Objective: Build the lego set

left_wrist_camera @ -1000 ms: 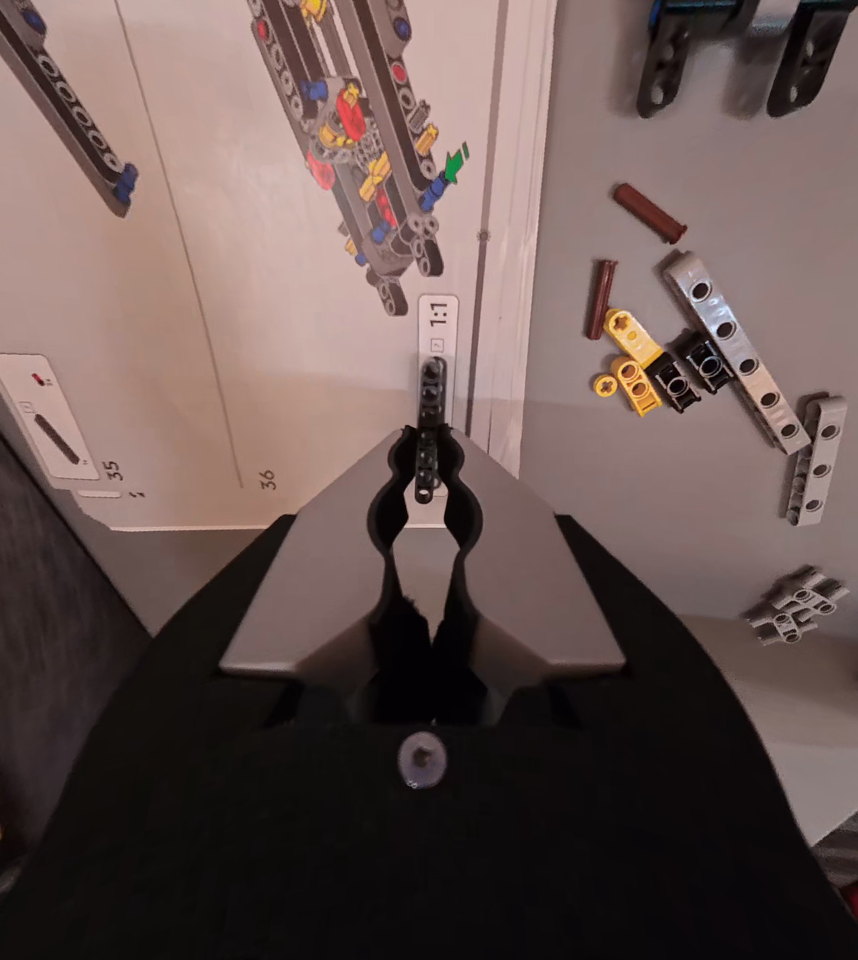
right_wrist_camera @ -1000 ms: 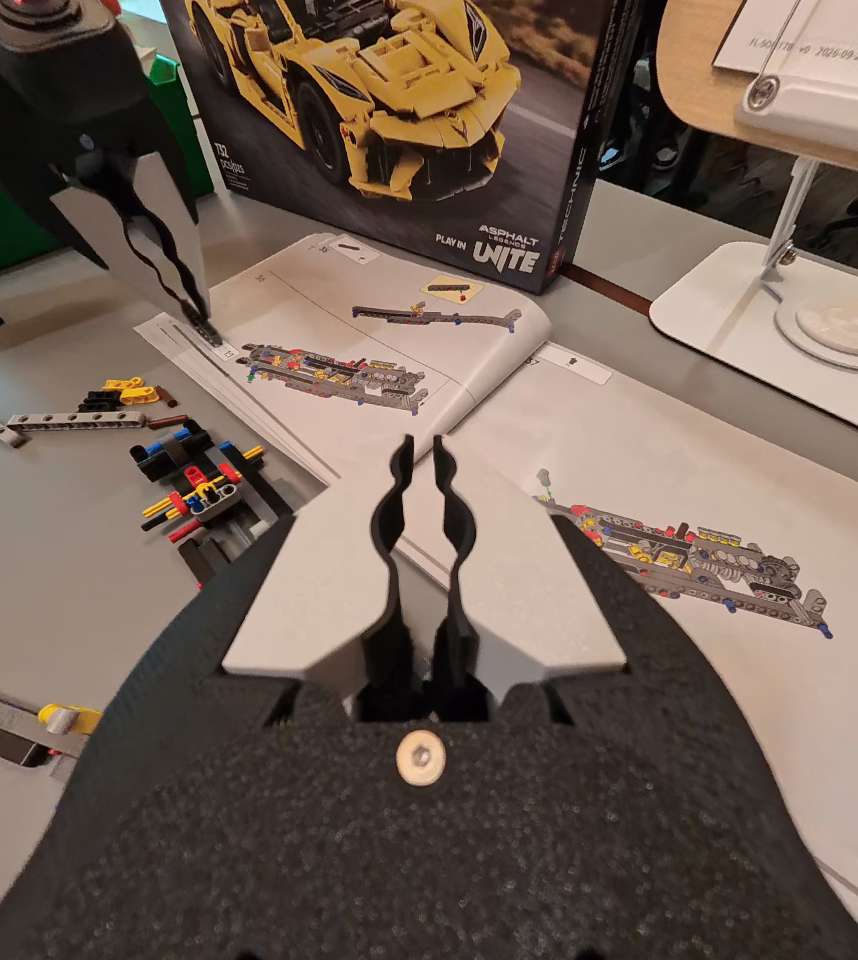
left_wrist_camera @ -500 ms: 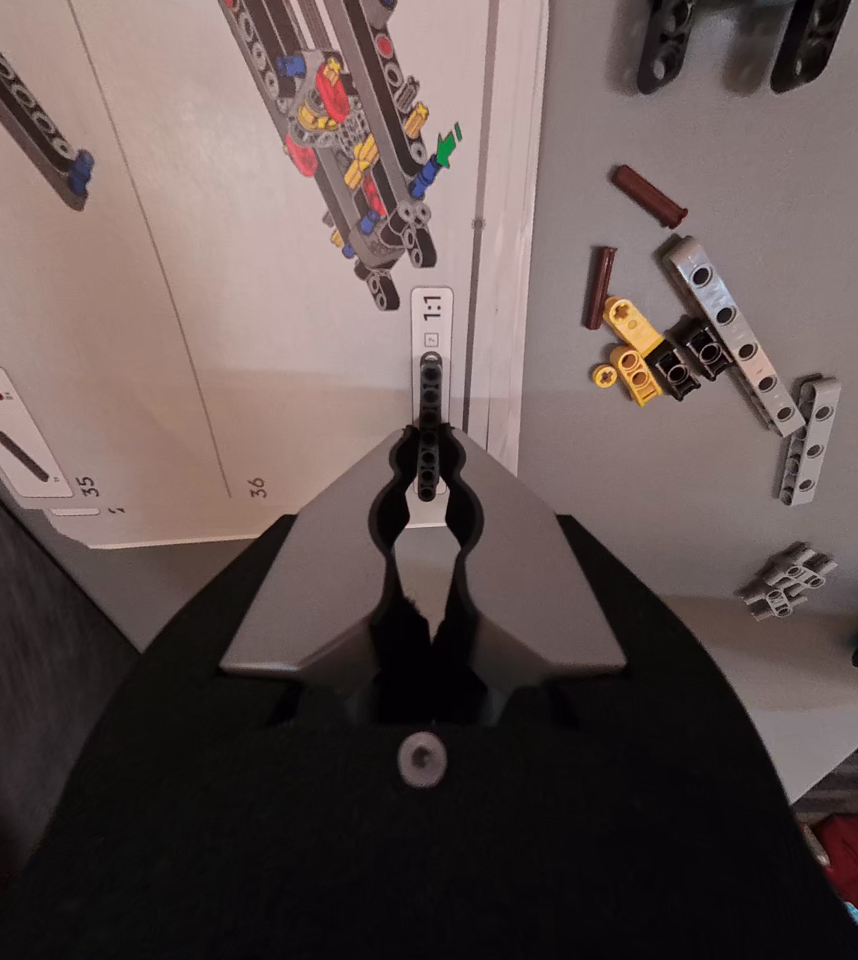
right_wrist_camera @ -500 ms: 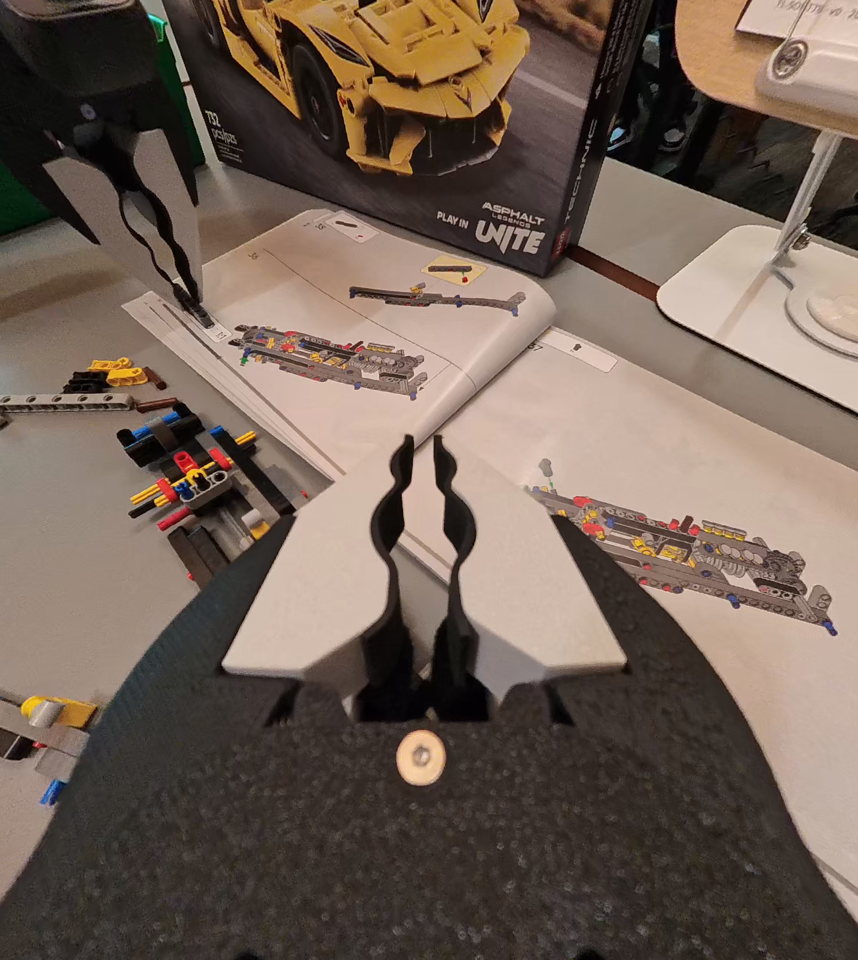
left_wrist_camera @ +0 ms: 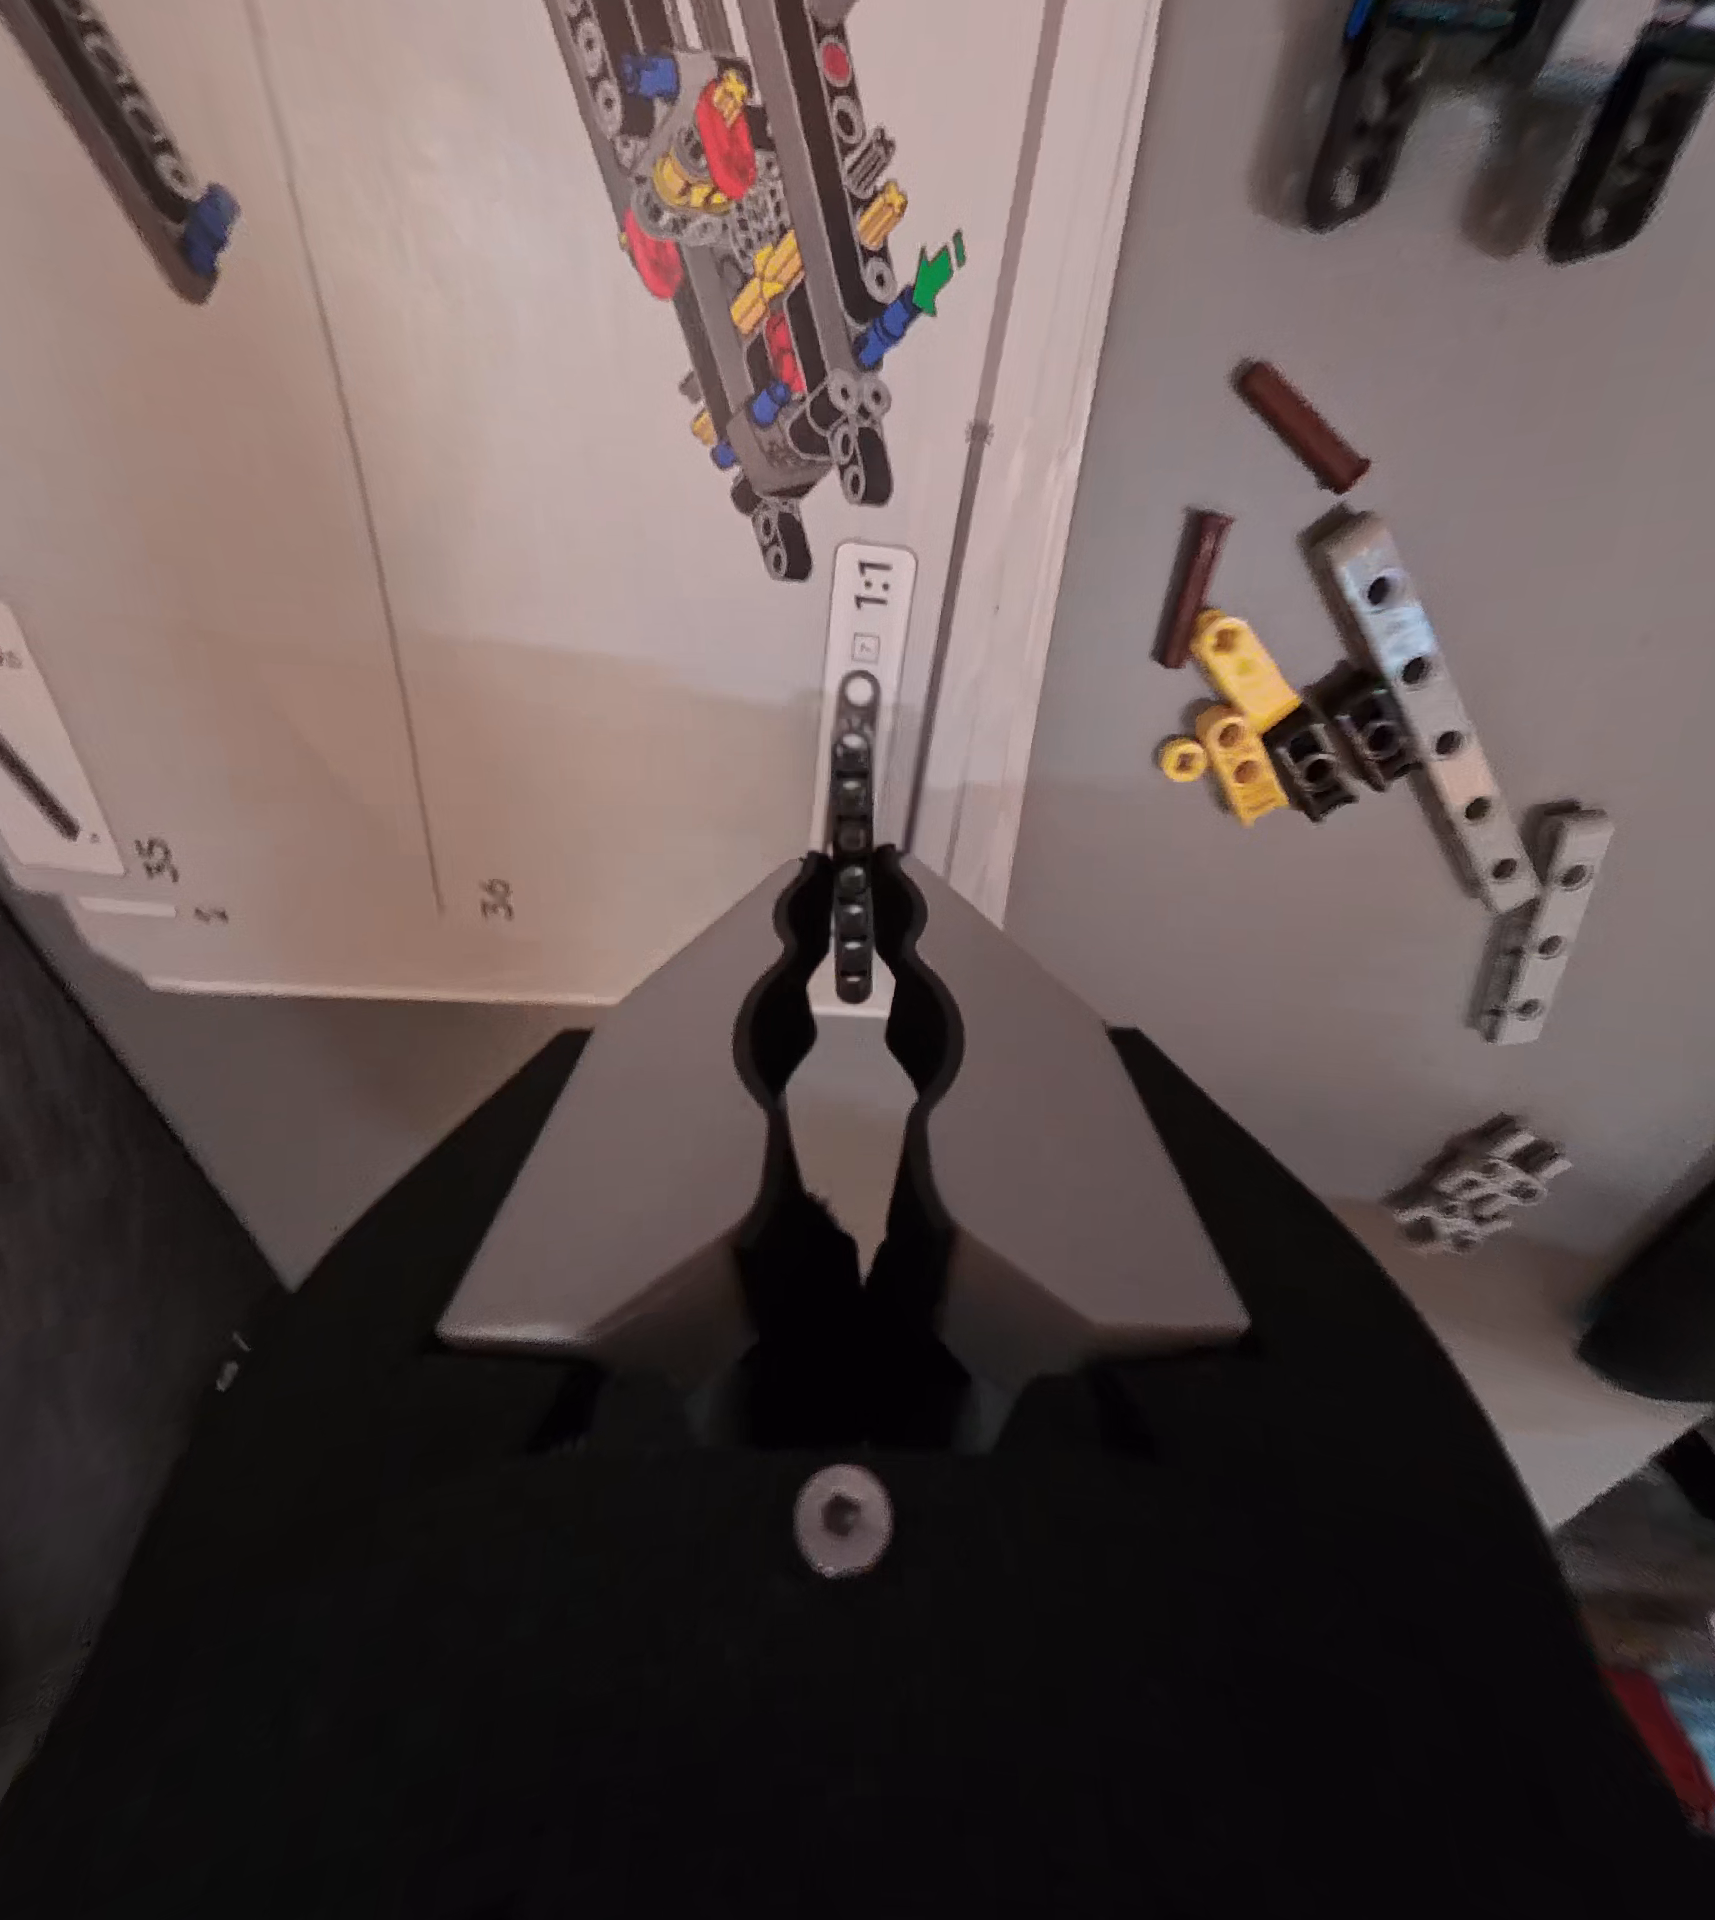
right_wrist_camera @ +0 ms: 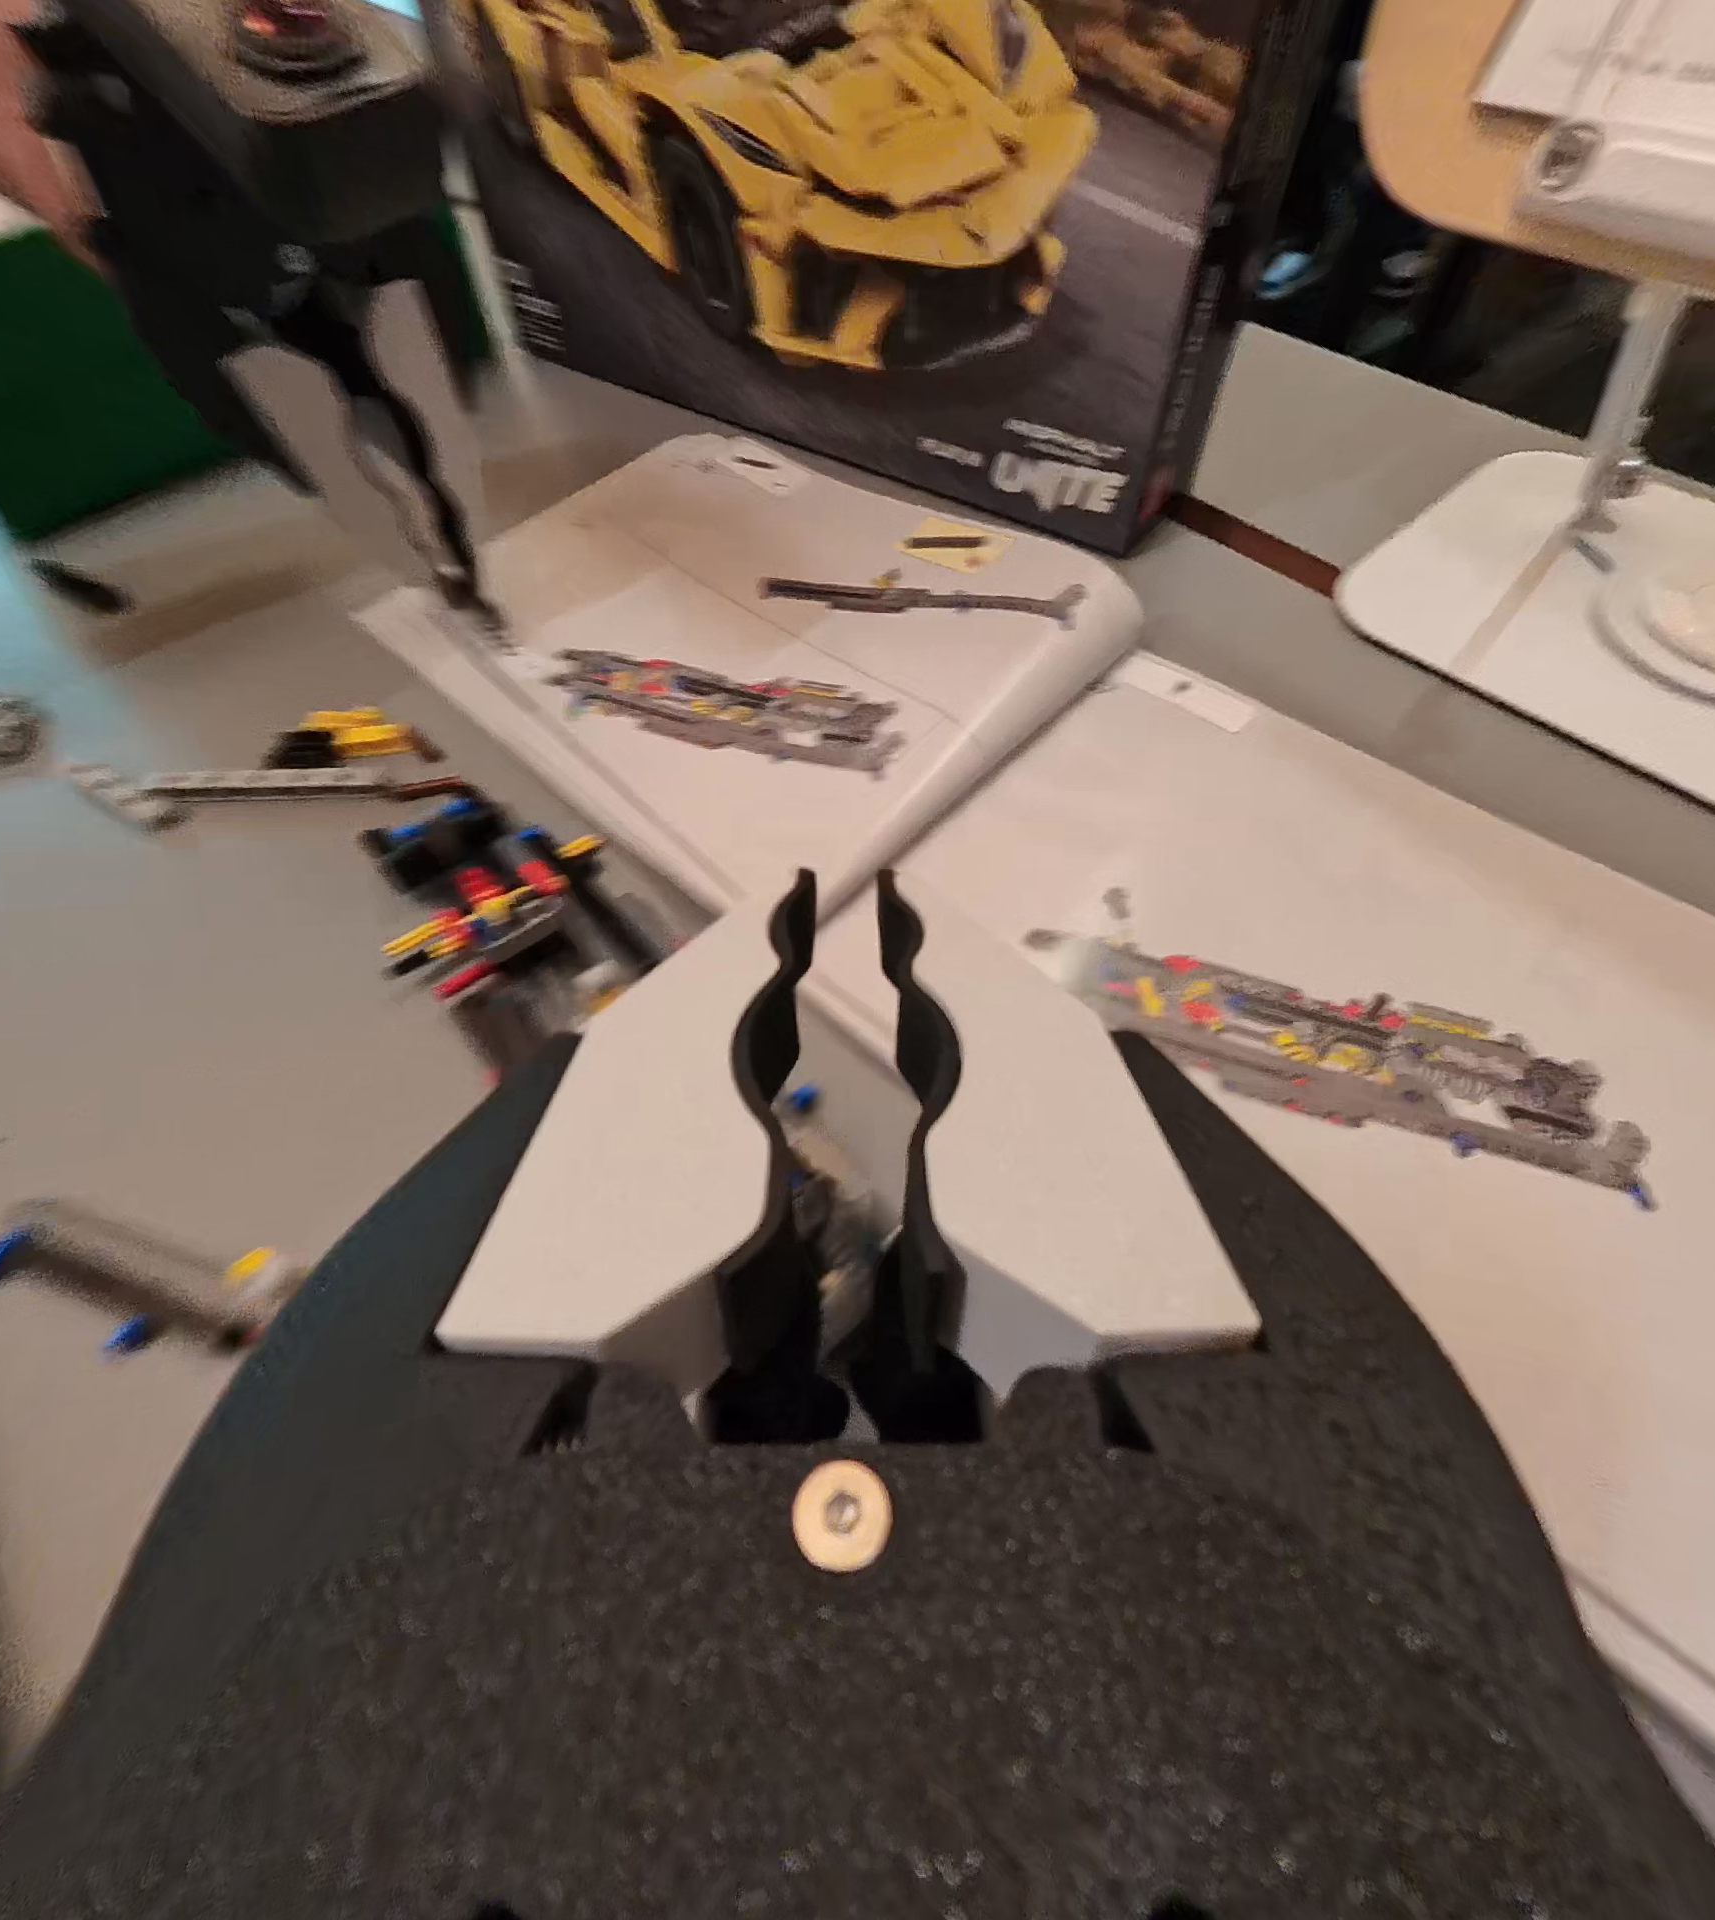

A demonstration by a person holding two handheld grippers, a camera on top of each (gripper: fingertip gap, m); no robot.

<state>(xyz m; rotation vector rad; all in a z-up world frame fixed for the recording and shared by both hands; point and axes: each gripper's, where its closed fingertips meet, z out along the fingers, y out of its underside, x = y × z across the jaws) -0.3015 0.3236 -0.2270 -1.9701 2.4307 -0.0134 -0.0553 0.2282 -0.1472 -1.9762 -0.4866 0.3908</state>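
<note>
Early in the build, still checking a part against the booklet

My left gripper point(left_wrist_camera: 854, 868) is clamped on a black beam point(left_wrist_camera: 853, 831) over the booklet point(left_wrist_camera: 417, 499); loose pieces point(left_wrist_camera: 1352, 707) and a half-built frame point(right_wrist_camera: 489, 904) wait; my right gripper point(right_wrist_camera: 845, 894) hangs slightly apart, empty

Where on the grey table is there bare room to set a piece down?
Bare grey table lies between the grey beam row and the long grey assembly with blue pins. It is crowded around the black-and-red partial build and the open instruction booklet.
</note>
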